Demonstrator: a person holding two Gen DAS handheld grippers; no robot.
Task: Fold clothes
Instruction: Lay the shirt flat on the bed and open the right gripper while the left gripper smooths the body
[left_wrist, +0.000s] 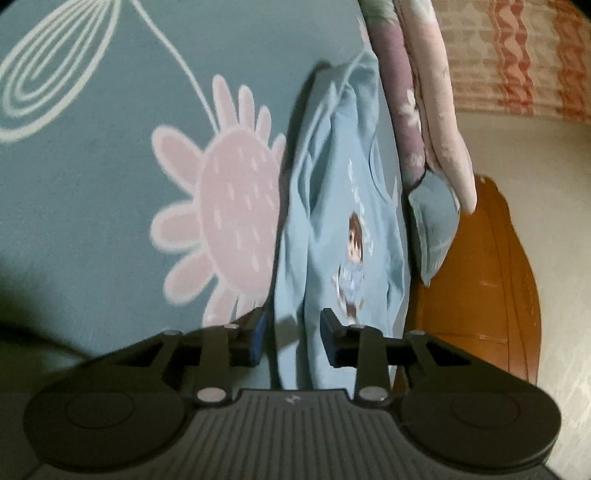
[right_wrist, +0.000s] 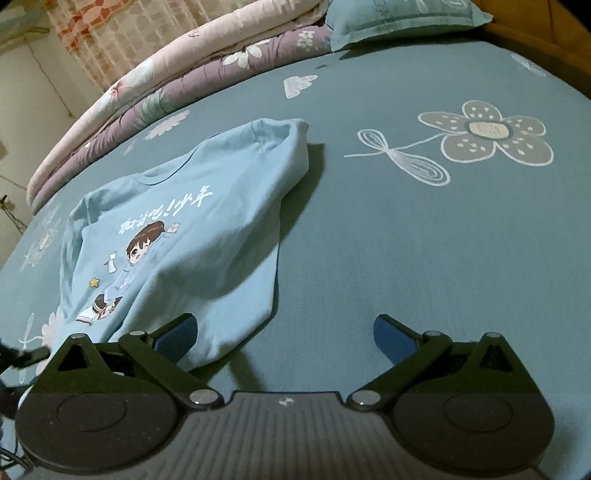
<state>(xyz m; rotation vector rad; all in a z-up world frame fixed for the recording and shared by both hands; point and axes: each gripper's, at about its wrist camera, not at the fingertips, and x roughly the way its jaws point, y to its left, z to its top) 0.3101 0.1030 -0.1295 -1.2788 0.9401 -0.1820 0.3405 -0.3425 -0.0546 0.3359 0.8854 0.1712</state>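
Light blue shirt rumpled on bed sheet, left gripper fingers pinching its hem, right gripper fingers spread wide, folded quilt along far edge.

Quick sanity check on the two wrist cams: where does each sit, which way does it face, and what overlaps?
Left wrist: on the left gripper, low over the light blue T-shirt, facing along it toward the folded quilts; own fingers show, narrowly parted around a fold.
Right wrist: on the right gripper, over the bedsheet, facing the quilts and pillow; fingers wide open.
Shared: T-shirt, bedsheet, quilts, pillow.
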